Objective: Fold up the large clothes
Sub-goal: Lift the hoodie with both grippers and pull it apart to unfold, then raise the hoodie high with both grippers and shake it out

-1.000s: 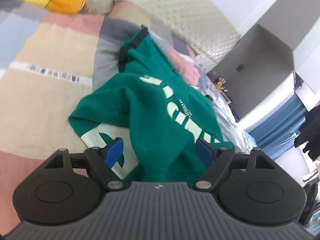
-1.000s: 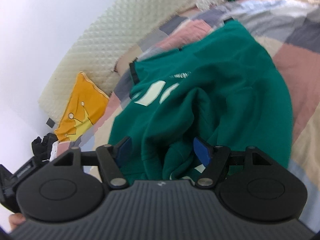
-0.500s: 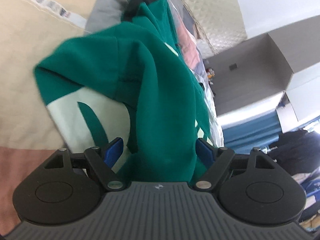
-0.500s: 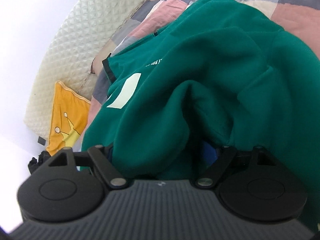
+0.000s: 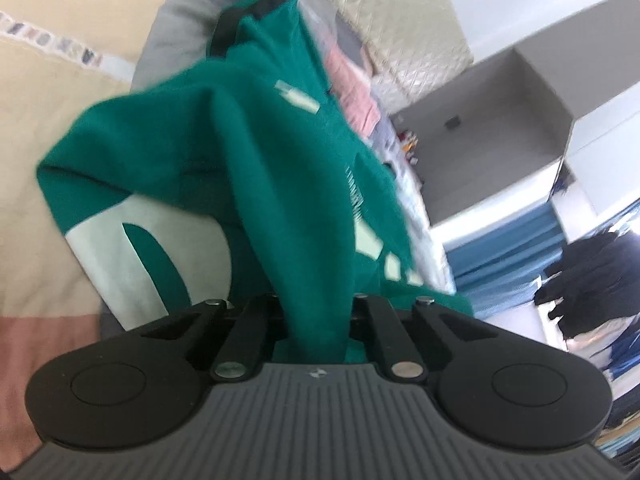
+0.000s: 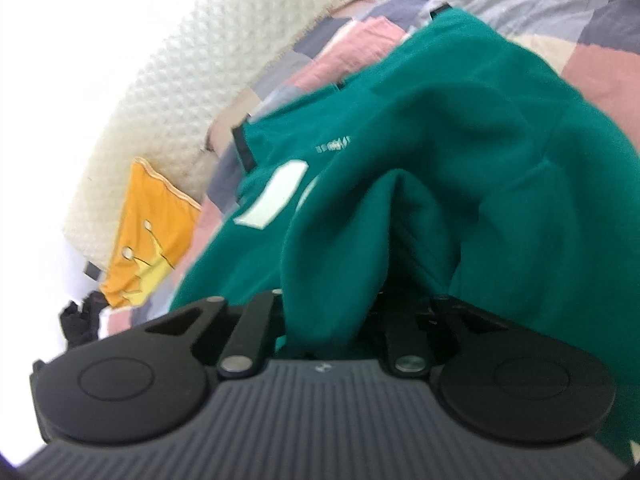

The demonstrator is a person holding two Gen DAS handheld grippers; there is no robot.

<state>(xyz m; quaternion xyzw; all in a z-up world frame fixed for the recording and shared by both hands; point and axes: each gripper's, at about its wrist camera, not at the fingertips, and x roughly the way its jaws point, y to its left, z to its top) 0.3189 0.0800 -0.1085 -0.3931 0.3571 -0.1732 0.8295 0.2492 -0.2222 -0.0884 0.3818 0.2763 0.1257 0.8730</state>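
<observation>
Green sweatshirt [image 5: 256,184] lies crumpled on the patchwork bedspread [image 5: 48,128], pale print partly showing, black-trimmed end [image 5: 256,12] far from both tools, so its long axis runs away toward the quilted headboard [image 6: 224,80]. Left gripper [image 5: 316,320] is clamped tight on a bunched ridge of the near edge; right gripper [image 6: 332,320] has a thick fold between its jaws, which are closing on it, pads hidden under cloth. Both hands sit at the near end, neither clearly closer, so the next move likely lifts or pulls that edge; yellow pillow [image 6: 148,232] lies off by the headboard.
</observation>
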